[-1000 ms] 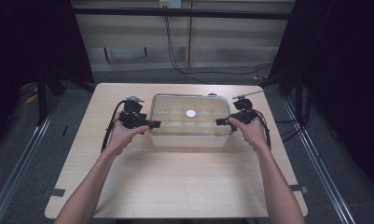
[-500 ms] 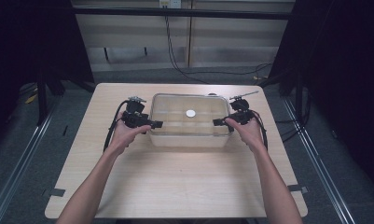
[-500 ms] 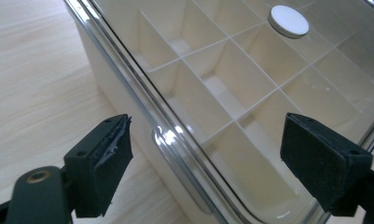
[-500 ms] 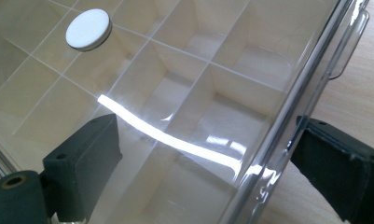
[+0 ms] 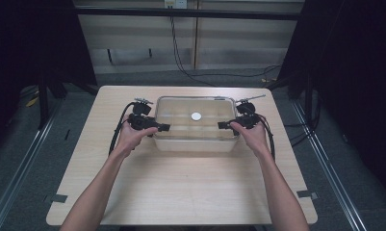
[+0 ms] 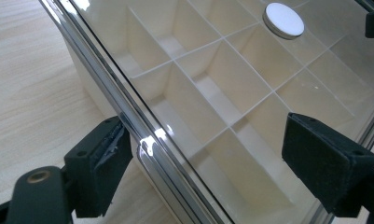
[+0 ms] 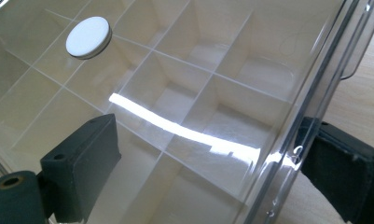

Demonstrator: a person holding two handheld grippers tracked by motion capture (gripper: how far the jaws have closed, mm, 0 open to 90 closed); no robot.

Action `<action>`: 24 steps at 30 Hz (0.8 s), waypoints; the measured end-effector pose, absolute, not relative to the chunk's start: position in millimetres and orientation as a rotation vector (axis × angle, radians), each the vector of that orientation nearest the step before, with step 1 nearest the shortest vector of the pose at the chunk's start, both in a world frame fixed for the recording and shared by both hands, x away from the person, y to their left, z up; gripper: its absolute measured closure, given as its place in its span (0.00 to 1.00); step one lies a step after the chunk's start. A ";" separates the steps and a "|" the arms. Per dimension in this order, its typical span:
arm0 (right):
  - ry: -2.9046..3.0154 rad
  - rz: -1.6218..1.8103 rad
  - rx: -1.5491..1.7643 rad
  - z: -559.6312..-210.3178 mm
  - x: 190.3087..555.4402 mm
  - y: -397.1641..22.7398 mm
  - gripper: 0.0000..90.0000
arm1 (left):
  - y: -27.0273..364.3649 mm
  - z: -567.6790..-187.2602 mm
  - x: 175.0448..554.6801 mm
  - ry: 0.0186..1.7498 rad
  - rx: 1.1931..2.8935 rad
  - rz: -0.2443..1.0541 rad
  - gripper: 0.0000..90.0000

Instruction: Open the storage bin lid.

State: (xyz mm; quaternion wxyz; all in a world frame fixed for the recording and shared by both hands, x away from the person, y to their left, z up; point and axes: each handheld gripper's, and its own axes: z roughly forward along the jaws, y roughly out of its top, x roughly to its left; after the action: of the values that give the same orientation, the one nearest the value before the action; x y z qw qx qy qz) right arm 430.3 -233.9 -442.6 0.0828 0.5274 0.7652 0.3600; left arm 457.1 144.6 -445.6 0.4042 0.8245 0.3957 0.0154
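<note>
toward the far middle of the tabletop (image 5: 190, 187) lies the clear compartment box (image 5: 196, 126), long axis left to right, its cells empty, a white disc (image 5: 196, 116) on its lid. the left hand-held gripper (image 5: 158, 127) and right hand-held gripper (image 5: 225, 125) each straddle one short end rim, jaws wide.

1. The divided box (image 5: 196, 139) sits on the table (image 5: 181, 192), toward its far side.
2. A disc (image 5: 196, 116) rests on the box's lid, about mid-box.
3. The left gripper (image 5: 157, 127) is at the box's left end, the right gripper (image 5: 225, 125) at its right end.

Dim surroundings; glare streaks on clear lid (image 7: 184, 128).
</note>
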 end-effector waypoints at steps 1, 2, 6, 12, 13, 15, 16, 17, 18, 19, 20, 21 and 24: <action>2.285 1.075 1.575 -442.6 430.3 -233.9 0.08 | 144.6 -445.6 457.1 0.999 2.082 0.039 0.18; 2.277 1.073 1.571 -442.5 430.0 -234.0 0.08 | 144.3 -446.5 456.6 1.000 2.070 0.046 0.18; 2.248 1.056 1.555 -441.3 429.0 -233.1 0.08 | 145.2 -447.8 454.9 1.006 2.047 0.049 0.18; 2.231 1.088 1.569 -442.6 428.0 -236.4 0.12 | 149.8 -449.8 454.5 1.008 2.014 0.042 0.23; 2.227 1.095 1.568 -442.7 427.9 -237.6 0.14 | 149.6 -449.6 454.3 1.012 2.013 0.041 0.23; 2.219 1.112 1.573 -442.9 426.9 -239.3 0.15 | 149.7 -449.5 454.4 1.010 2.015 0.042 0.23; 2.221 1.116 1.572 -443.2 426.5 -239.8 0.15 | 149.9 -449.7 454.9 1.012 2.015 0.037 0.23; 2.217 1.121 1.573 -443.5 426.3 -239.9 0.15 | 150.1 -449.8 455.2 1.013 2.015 0.039 0.23; 2.213 1.122 1.574 -443.5 426.2 -239.7 0.15 | 149.9 -449.7 455.1 1.015 2.015 0.041 0.23; 2.211 1.125 1.571 -443.6 426.2 -239.9 0.15 | 150.0 -449.8 455.2 1.015 2.012 0.036 0.23; 2.204 1.129 1.571 -443.6 426.0 -239.7 0.15 | 150.1 -449.8 455.2 1.017 2.011 0.034 0.23; 2.199 1.135 1.570 -443.7 426.1 -240.0 0.15 | 149.8 -449.7 455.2 1.020 2.010 0.035 0.23; 2.186 1.149 1.576 -443.7 426.5 -240.0 0.15 | 146.7 -446.7 452.7 1.018 2.015 0.115 0.22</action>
State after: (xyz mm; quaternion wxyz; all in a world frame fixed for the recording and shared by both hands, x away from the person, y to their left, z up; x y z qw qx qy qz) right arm 426.5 -240.0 -443.7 0.1059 0.5350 0.7420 0.3899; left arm 452.7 146.7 -446.7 0.4263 0.8064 0.4074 0.0460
